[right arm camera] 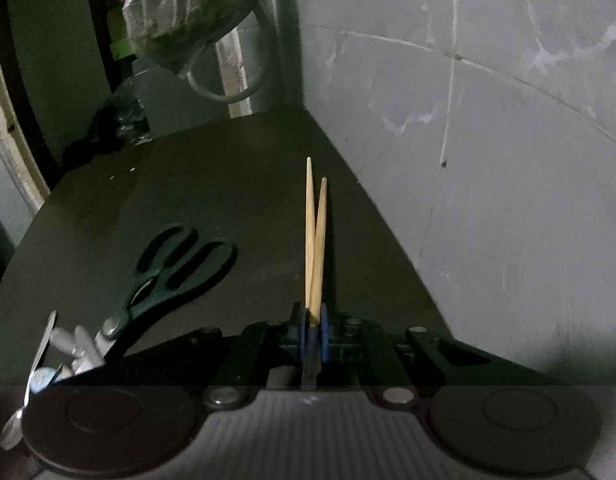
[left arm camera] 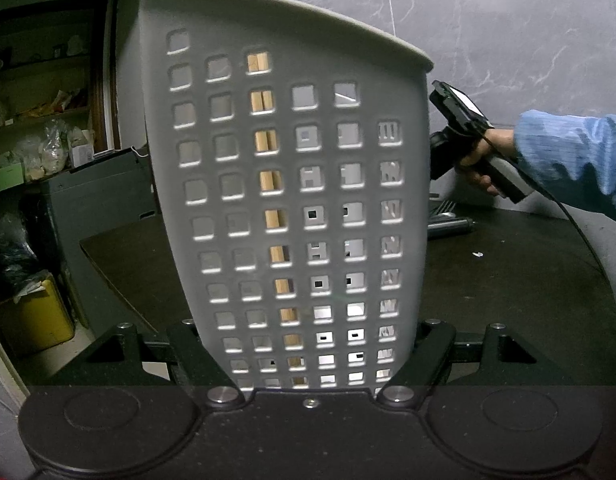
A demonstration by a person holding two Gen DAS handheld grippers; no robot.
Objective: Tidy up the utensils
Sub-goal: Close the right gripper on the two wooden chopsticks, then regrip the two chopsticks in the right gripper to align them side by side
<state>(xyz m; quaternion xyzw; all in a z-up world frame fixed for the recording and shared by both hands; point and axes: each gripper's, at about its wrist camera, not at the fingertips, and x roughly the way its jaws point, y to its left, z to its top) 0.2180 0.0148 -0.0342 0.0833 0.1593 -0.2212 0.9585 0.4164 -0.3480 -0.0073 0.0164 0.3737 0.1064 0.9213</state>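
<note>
A dark tabletop (right arm camera: pixel 227 184) stood in a corner, backed by a grey marble-patterned tiled wall (left arm camera: pixel 488 28) with pale veins and thin joint lines. To the left, dim wooden shelving (left arm camera: pixel 39 92) held bags and packets. A yellow box (left arm camera: pixel 35 320) sat on the floor below. A clear plastic bag (right arm camera: pixel 179 12) hung beyond the table's far edge. Lighting was low throughout.

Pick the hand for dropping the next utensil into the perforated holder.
Right. The right gripper is already shut on the wooden chopsticks, while the left gripper is busy clamping the grey utensil holder, so it should just steady it.
</note>
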